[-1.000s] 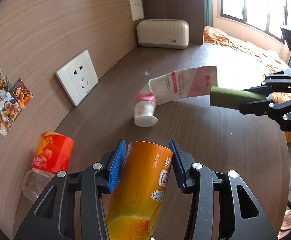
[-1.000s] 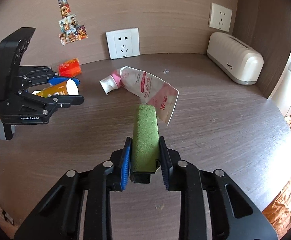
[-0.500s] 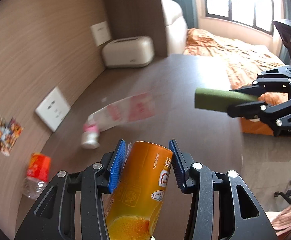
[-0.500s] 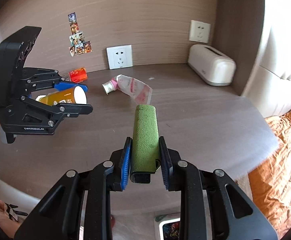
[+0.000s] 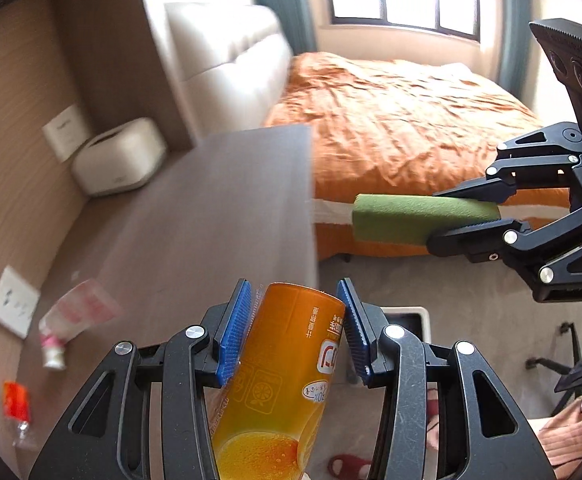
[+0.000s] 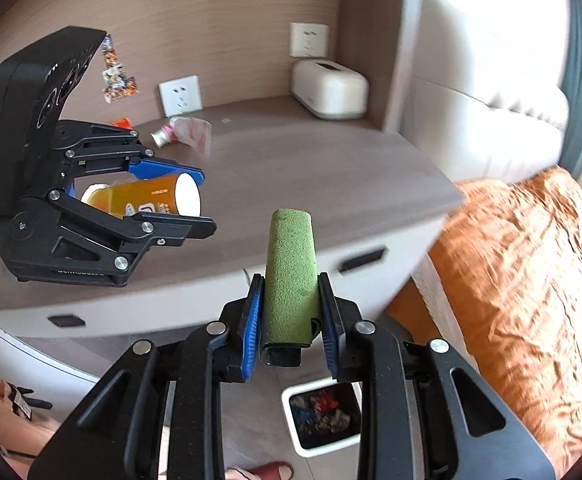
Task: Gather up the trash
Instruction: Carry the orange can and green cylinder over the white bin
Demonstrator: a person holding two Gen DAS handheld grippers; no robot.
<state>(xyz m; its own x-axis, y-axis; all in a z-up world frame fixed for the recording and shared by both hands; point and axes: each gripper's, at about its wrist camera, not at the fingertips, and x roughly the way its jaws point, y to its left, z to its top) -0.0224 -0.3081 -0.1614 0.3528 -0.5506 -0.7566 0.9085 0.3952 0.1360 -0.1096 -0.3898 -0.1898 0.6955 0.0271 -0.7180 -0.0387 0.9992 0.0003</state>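
Bedroom light falls over a brown wood-grain worktop (image 6: 291, 168) set against a panelled wall, with an orange bed (image 5: 403, 120) beside it. My left tool (image 5: 295, 332) is pinched on an orange juice cup (image 5: 283, 380) at the bottom centre of the left wrist view; its blue pads press both sides of the cup. In the right wrist view that cup (image 6: 147, 200) lies sideways in the tool (image 6: 195, 204) at centre left, its white bottom facing right. My right tool (image 6: 291, 308) clamps a green felt-covered case (image 6: 291, 264), which sticks up past the tips at the centre of the frame. Below it, at the bottom centre, a white trash bin (image 6: 323, 420) stands on the floor with colourful scraps inside. On the worktop toward the upper left of that view lies a pink-and-white pouch with a white cap (image 6: 187, 132), just beside a wall socket (image 6: 181, 95). A red-labelled plastic bottle (image 5: 17, 404) lies at the lower left of the left wrist view. A cream tissue box (image 6: 331, 88) sits in the worktop's far corner.
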